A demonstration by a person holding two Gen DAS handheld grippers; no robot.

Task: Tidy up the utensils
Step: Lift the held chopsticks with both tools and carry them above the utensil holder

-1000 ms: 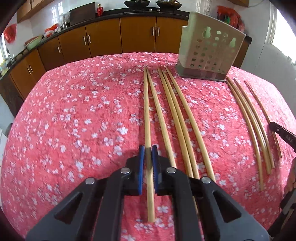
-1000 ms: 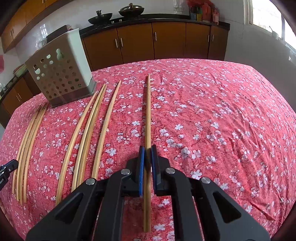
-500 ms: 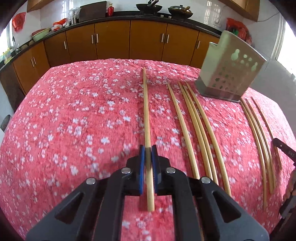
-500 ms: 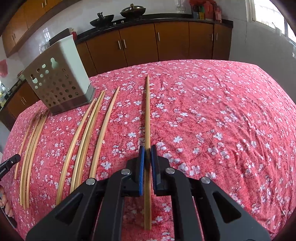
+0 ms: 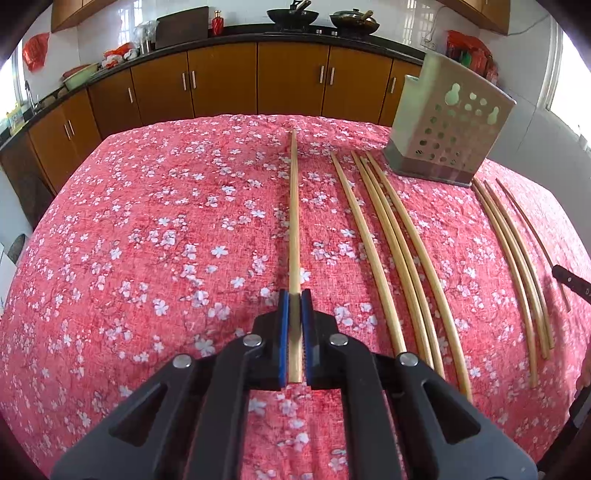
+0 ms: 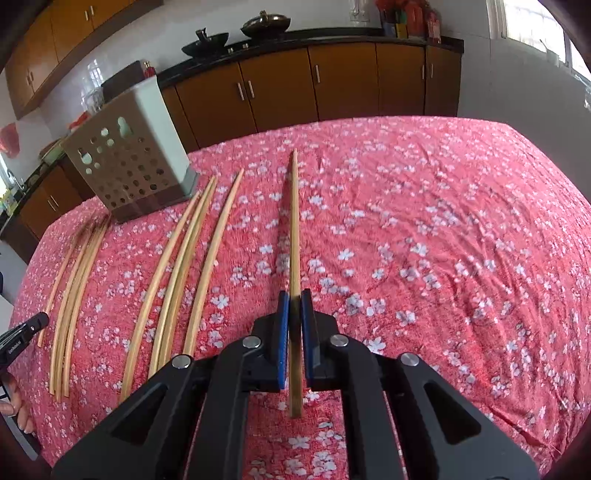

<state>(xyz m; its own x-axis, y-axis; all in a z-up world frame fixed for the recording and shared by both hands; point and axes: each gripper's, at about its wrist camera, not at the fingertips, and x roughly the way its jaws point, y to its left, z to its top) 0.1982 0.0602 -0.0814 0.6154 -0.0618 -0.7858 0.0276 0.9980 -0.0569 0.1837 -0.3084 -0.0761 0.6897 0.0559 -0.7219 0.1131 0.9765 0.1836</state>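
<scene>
My left gripper [image 5: 294, 295] is shut on a long bamboo chopstick [image 5: 294, 206] that points away over the red flowered cloth. My right gripper [image 6: 294, 295] is shut on another chopstick [image 6: 294, 229], lifted a little, its shadow lying just to its left. Several more chopsticks [image 5: 399, 251] lie in a row right of the left one, with a further group [image 5: 517, 251] nearer the right edge. A perforated beige utensil holder [image 5: 448, 140] stands at the far right in the left wrist view, and the utensil holder [image 6: 129, 162] is at the far left in the right wrist view.
The table is covered by a red flowered cloth [image 5: 147, 240]. Brown kitchen cabinets [image 5: 221, 81] with a dark counter run behind it, with woks [image 5: 291, 14] on top. The other gripper's tip [image 6: 26, 328] and a hand show at the left edge of the right wrist view.
Both grippers have lifted and shifted with their chopsticks. In the left view the held chopstick has drawn away from the row, and the holder slid right; the right view shifted slightly.
</scene>
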